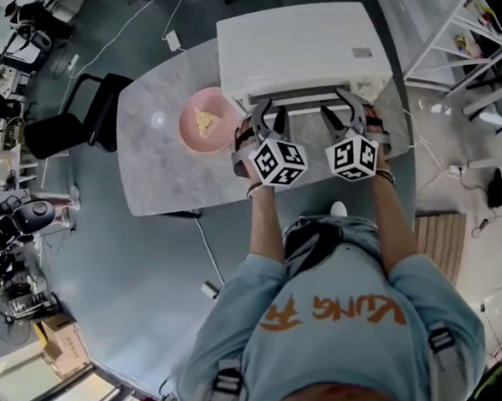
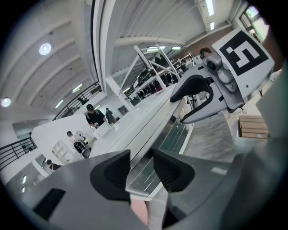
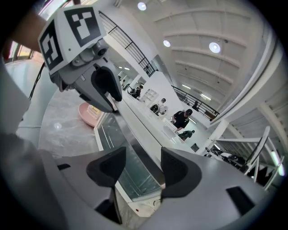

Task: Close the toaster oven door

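Observation:
A white toaster oven (image 1: 296,48) stands at the far side of the marble table (image 1: 159,172). Its glass door (image 2: 173,137) (image 3: 121,152) stands up against the oven's front, with the long handle (image 1: 301,103) along its top edge. My left gripper (image 1: 270,115) (image 2: 141,168) is at the left part of the handle, my right gripper (image 1: 343,112) (image 3: 144,168) at the right part. Both are open. The handle bar runs through the gap between each pair of pads, and the pads do not press on it. Each gripper also shows in the other's view, the right gripper (image 2: 198,96) and the left gripper (image 3: 105,85).
A pink plate (image 1: 207,124) (image 3: 90,114) with a piece of food lies on the table just left of the oven. A black chair (image 1: 77,119) stands by the table's left end. White shelving (image 1: 468,39) is at the right. People stand far off in the background.

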A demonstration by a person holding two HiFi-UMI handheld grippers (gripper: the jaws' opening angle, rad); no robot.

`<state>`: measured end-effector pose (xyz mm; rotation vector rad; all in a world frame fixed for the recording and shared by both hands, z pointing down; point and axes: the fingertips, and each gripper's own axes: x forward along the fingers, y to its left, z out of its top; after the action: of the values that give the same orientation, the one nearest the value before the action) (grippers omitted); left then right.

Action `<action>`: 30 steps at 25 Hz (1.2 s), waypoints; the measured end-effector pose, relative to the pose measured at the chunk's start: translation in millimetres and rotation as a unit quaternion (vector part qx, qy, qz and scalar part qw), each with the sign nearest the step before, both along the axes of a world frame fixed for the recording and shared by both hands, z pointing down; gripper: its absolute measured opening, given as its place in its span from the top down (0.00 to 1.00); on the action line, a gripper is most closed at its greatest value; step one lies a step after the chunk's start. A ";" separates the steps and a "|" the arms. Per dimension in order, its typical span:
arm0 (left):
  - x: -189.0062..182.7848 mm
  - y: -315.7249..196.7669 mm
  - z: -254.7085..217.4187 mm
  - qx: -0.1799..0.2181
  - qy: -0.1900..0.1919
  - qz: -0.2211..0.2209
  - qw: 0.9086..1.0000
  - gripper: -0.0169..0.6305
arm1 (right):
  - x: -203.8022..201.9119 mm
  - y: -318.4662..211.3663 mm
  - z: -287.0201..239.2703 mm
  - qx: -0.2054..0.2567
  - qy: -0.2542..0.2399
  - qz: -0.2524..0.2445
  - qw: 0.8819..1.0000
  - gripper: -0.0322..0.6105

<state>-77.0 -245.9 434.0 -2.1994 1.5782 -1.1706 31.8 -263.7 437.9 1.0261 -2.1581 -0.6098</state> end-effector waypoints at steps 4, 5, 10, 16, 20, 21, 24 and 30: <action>7.2 2.9 -11.1 -0.010 0.053 0.014 0.998 0.70 | -3.2 3.6 -18.9 -0.030 -0.086 0.000 0.996 0.63; 11.2 1.6 -17.8 -0.003 0.080 0.016 0.997 0.70 | -1.2 2.3 -28.2 -0.031 -0.110 0.004 0.993 0.64; 11.6 -10.7 -63.5 0.055 0.255 -0.012 0.965 0.71 | 14.2 -8.8 -77.3 -0.027 -0.215 0.028 0.976 0.79; -15.2 -24.9 -120.3 0.130 0.349 -0.069 0.926 0.72 | 42.8 -28.5 -129.4 -0.001 -0.313 0.073 0.947 0.88; -26.2 -23.0 -158.5 0.193 0.363 -0.089 0.907 0.80 | 59.5 -36.1 -153.3 0.002 -0.364 0.095 0.926 0.95; -27.6 -20.2 -165.4 0.209 0.362 -0.092 0.904 0.93 | 63.4 -37.2 -156.6 0.002 -0.371 0.102 0.923 0.95; -25.0 -14.4 -169.3 0.219 0.372 -0.085 0.898 0.97 | 71.1 -37.6 -159.1 -0.006 -0.386 0.115 0.915 0.96; -25.3 -15.6 -153.5 0.201 0.367 -0.092 0.903 0.97 | 64.8 -39.6 -154.4 -0.024 -0.400 0.104 0.910 0.96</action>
<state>-102.2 -261.6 280.6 -2.3414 2.0816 0.0436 96.7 -303.2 283.5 1.6567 -2.6584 -0.0027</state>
